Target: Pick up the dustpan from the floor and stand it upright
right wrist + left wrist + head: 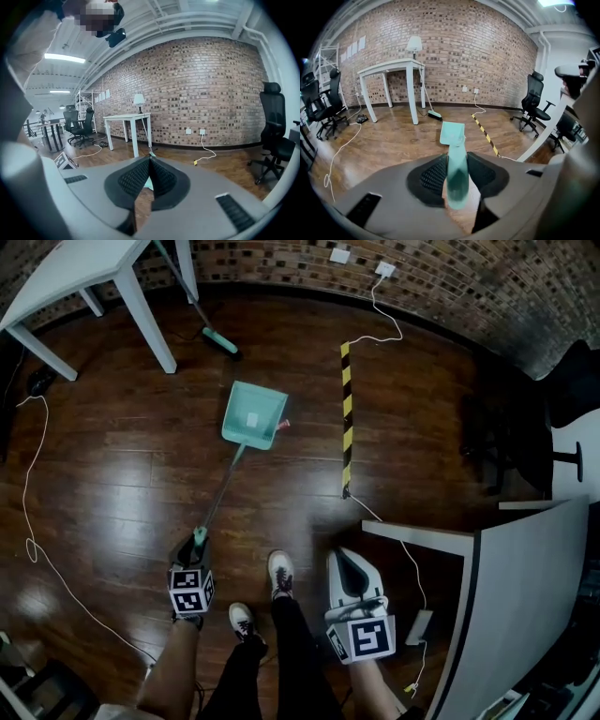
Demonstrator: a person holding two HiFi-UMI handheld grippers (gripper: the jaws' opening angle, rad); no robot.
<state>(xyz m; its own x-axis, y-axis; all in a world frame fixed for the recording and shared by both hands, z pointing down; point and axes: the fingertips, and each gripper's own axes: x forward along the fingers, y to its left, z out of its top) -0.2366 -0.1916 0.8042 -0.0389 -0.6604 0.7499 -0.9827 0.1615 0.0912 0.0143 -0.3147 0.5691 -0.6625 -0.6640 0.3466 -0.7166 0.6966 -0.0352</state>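
**Head view.** The dustpan [253,415] lies well ahead of the left gripper [194,547], its wide mint plastic end open side up on the glossy wooden floor [112,474]. Its long thin handle [220,488] runs back to the fingers, which are closed round the mint grip at its tip. The right gripper [353,568] hangs off to the side, well apart from the handle. A broom [220,340] lies beyond the dustpan, and striped tape [346,418] runs to the right of it.

**Left gripper view.** The ribbed black fingers [432,176] press on both sides of the smooth, rounded grip, with the wide end straight ahead past the tips. It looks light and stiff. But held at the very end of a slim rod, the wide end may swing or twist in the pads. A hold nearer the middle, or a steadying second grip, would likely control it better.

**Right gripper view.** The fingers [133,178] meet tip to tip and hold nothing. A sliver of mint shows in the gap under the tips, probably the dustpan.
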